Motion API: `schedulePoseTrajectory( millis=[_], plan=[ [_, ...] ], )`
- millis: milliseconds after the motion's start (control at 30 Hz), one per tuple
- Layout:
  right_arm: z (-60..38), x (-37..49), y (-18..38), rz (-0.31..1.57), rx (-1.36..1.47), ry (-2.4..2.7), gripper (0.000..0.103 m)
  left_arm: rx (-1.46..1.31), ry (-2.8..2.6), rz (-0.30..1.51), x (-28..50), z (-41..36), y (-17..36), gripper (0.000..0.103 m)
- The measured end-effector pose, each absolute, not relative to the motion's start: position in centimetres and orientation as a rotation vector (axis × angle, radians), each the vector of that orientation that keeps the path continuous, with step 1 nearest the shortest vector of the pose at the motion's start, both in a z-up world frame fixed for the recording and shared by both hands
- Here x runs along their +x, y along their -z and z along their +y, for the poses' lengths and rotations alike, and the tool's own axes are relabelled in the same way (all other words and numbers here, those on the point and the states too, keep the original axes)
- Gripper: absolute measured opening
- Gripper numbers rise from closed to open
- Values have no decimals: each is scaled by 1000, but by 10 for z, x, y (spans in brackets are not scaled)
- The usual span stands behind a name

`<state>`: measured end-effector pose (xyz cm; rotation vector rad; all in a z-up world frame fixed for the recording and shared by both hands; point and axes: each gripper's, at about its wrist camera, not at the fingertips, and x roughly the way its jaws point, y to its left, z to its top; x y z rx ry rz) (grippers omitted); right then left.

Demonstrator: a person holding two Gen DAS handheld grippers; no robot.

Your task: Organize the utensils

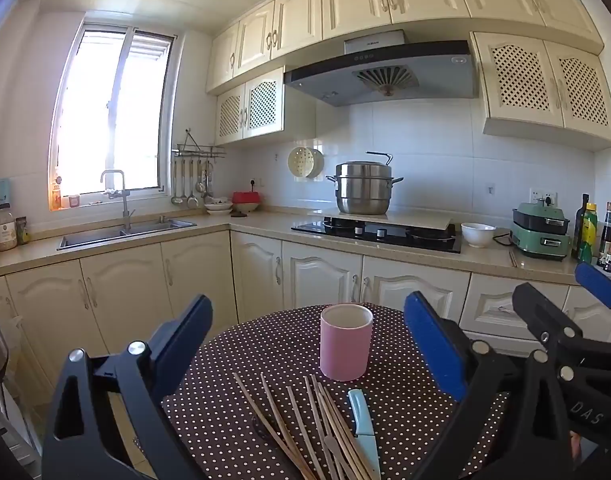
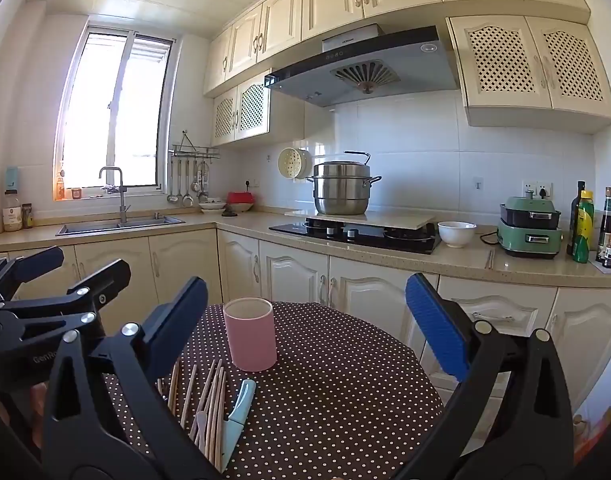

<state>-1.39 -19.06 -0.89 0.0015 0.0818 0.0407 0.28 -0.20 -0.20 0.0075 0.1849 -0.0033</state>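
Note:
A pink cup (image 1: 346, 342) stands upright and empty on the round polka-dot table (image 1: 405, 400); it also shows in the right wrist view (image 2: 250, 333). Several wooden chopsticks (image 1: 305, 424) lie loose in front of the cup, beside a light blue knife (image 1: 363, 428). The chopsticks (image 2: 209, 404) and the knife (image 2: 237, 416) also show in the right wrist view. My left gripper (image 1: 309, 344) is open and empty above the table's near side. My right gripper (image 2: 305, 328) is open and empty, to the right of the left one. Each gripper shows at the edge of the other's view.
Kitchen cabinets (image 1: 317, 276) and a counter (image 1: 485, 258) run behind the table. A steel pot (image 1: 363, 188) sits by the stove (image 1: 377, 234). A white bowl (image 1: 477, 234), a green cooker (image 1: 541, 232) and bottles (image 1: 597, 236) stand right. A sink (image 1: 121, 234) is at the left.

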Motion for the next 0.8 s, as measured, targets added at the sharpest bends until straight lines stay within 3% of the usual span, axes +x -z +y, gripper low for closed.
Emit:
schedulePoseTrajectory(
  millis=[800],
  plan=[
    [-195, -18, 7, 85, 8, -40, 97, 8, 4, 184, 4, -2, 3, 95]
  ],
)
